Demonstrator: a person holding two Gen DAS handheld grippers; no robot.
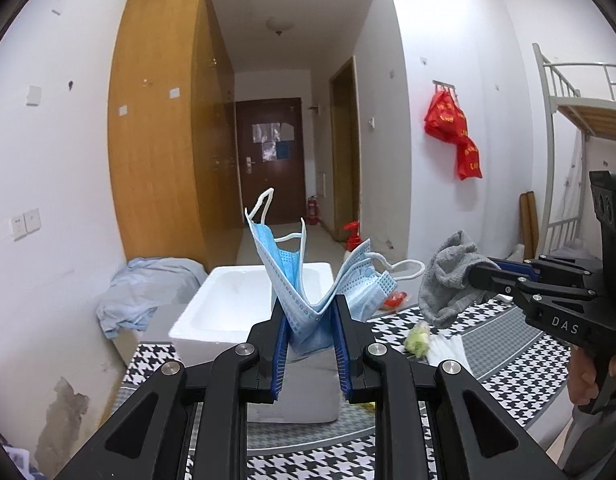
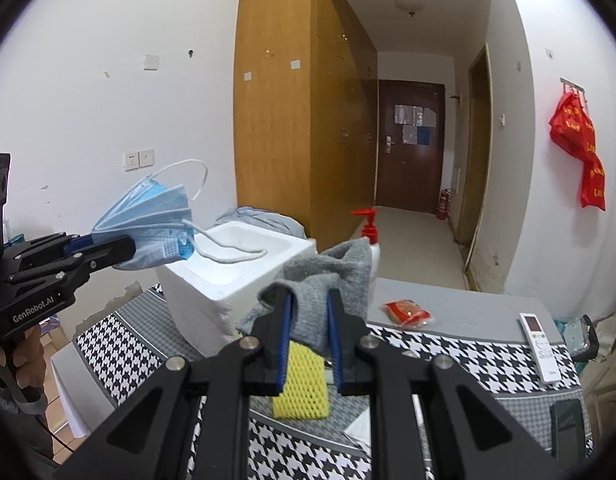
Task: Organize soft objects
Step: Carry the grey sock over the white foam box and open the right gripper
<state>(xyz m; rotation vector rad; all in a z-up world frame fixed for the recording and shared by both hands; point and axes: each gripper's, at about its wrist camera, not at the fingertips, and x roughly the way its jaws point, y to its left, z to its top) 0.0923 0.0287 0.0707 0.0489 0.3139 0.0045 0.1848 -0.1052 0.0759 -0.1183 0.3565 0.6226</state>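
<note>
Masks (image 1: 308, 280) are pinched in the left gripper (image 1: 308, 332), a small blue bunch of them, folded in the middle so the ends stick up like a V. The gripper's two sides are squeezed tight on the bunch. A gray cloth (image 2: 328, 288) is pinched the same way in the right gripper (image 2: 308, 320), whose two sides press on it.

Both soft things are up in the air, near the white foam box (image 2: 231, 276). The box sits on the black-and-white table cover (image 2: 428, 344) and its top is open. The masks hang just beside the box, on the wall side, and the cloth hangs in front of the box, on the side away from the wall.

It looks like the carrying step: both things are picked up and not yet put away. Next, I think each gripper needs to go over the open box, tip down a bit, and let go so the soft things drop inside. The mask loops could catch on the box edge.

Both grippers point forward and a little down. A hand (image 1: 588, 376) holds the right gripper's handle. A yellow net sleeve (image 2: 301, 380) lies on the cover in front of the box, and a red pump bottle (image 2: 368, 232) stands behind the box.
</note>
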